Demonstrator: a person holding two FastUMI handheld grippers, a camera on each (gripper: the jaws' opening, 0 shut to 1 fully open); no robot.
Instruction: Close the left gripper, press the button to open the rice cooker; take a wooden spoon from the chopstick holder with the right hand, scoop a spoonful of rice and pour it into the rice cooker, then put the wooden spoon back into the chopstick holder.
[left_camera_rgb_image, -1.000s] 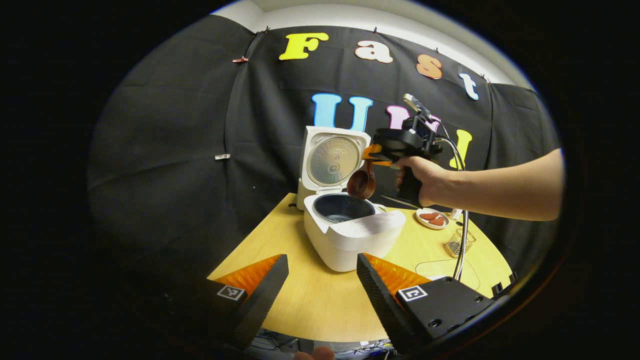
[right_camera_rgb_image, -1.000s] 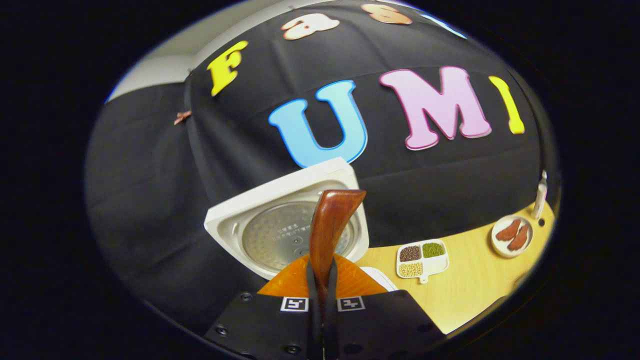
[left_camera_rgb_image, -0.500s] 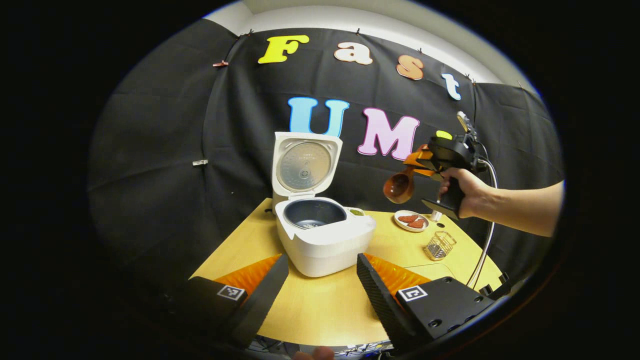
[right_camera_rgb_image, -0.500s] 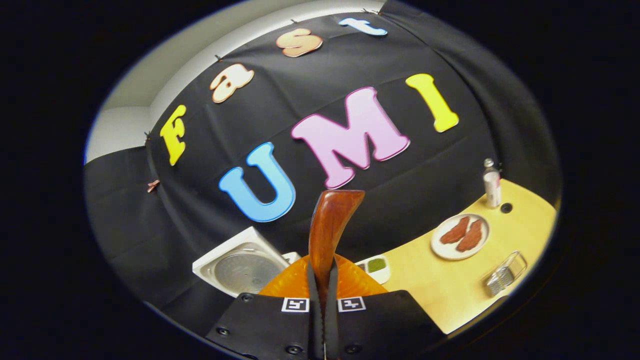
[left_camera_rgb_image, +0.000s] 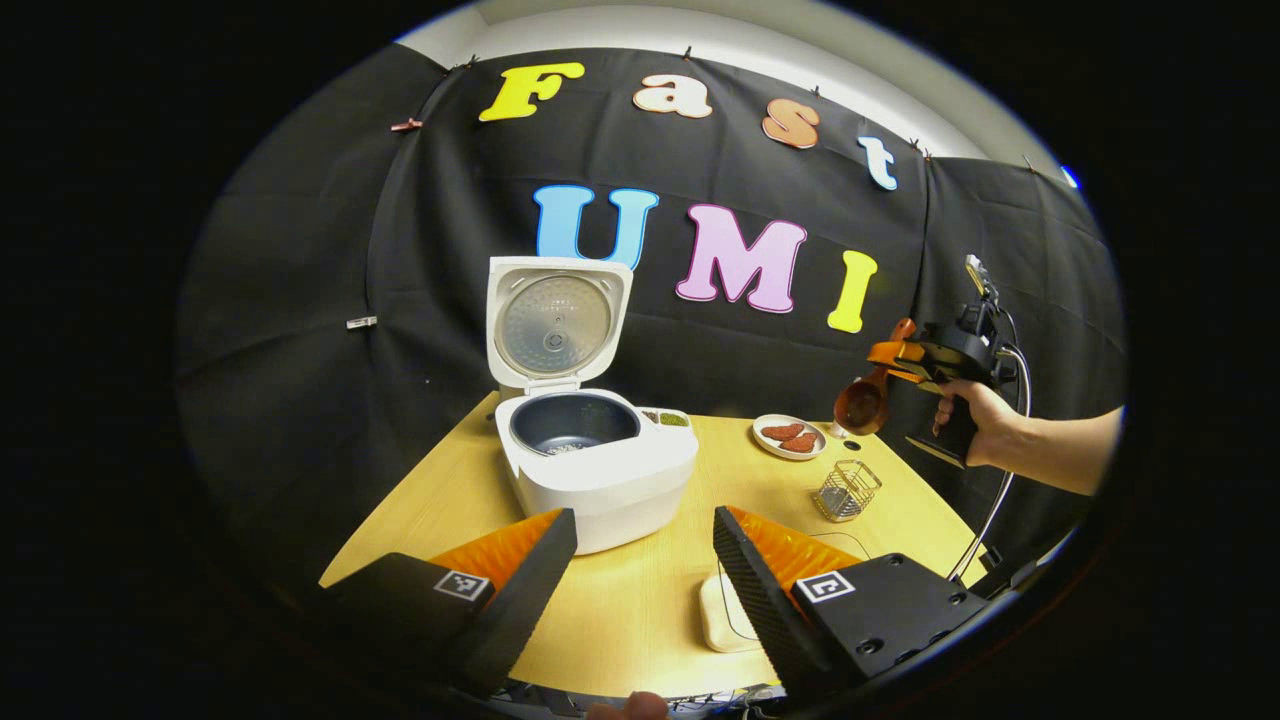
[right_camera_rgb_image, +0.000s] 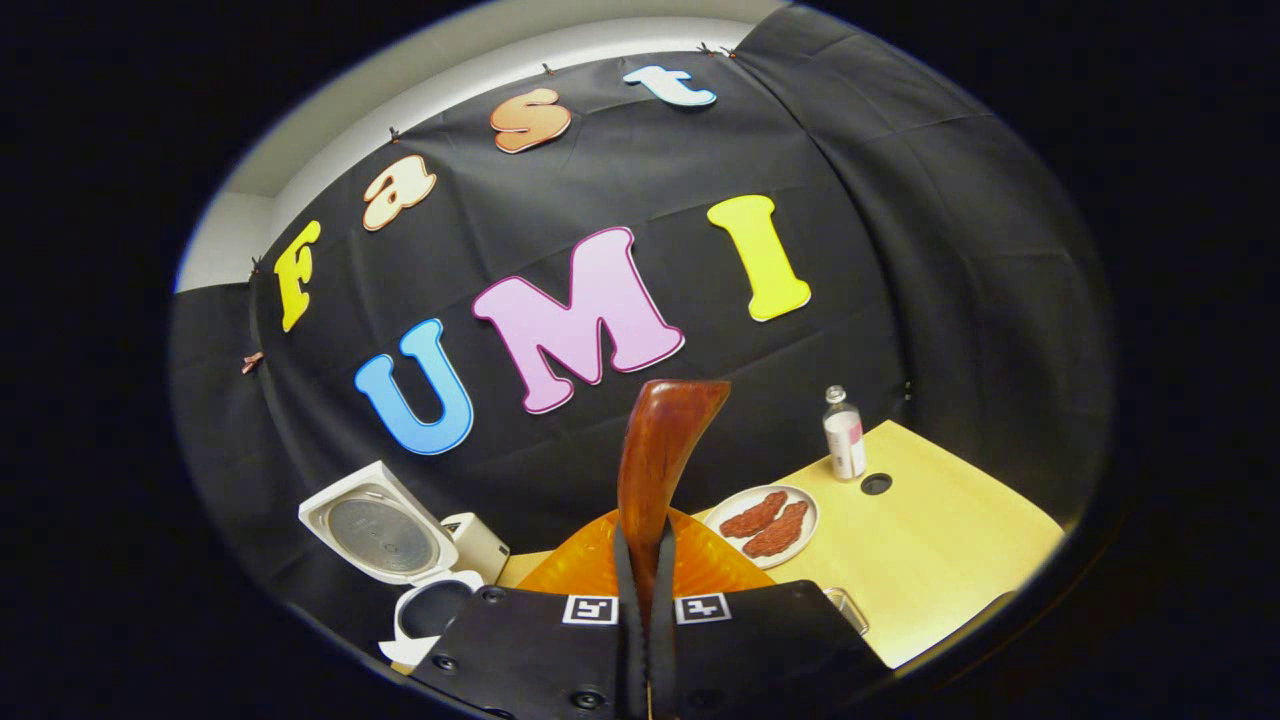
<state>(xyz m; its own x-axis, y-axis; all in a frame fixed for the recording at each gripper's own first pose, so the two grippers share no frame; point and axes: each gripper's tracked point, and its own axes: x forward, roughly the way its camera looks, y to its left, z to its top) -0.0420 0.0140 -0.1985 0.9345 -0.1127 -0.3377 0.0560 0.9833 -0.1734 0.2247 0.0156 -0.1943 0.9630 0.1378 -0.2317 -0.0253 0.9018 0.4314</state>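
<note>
The white rice cooker (left_camera_rgb_image: 590, 475) stands open on the wooden table, lid (left_camera_rgb_image: 555, 322) upright, a little rice in its dark pot (left_camera_rgb_image: 572, 437). My left gripper (left_camera_rgb_image: 645, 560) hovers open in front of it, nothing between its fingers. At the right a hand holds my right gripper (left_camera_rgb_image: 900, 358) in the air, shut on the wooden spoon (left_camera_rgb_image: 862, 402), whose bowl hangs down above and a little right of the wire chopstick holder (left_camera_rgb_image: 845, 490). In the right gripper view the spoon's handle (right_camera_rgb_image: 658, 460) sticks up from the shut right gripper (right_camera_rgb_image: 645, 600); the cooker (right_camera_rgb_image: 395, 525) lies far lower left.
A plate of red pieces (left_camera_rgb_image: 790, 437) (right_camera_rgb_image: 765, 518) sits behind the holder. A small dish of beans (left_camera_rgb_image: 665, 418) is tucked behind the cooker. A bottle (right_camera_rgb_image: 845, 437) stands at the table's back by a round hole (right_camera_rgb_image: 876, 484). A pale flat object (left_camera_rgb_image: 720, 615) lies near my left fingers.
The right gripper has carried the spoon away from above the cooker's pot, rightward and lower, to above the chopstick holder. The left gripper has stayed open and shifted so the cooker sits further left.
</note>
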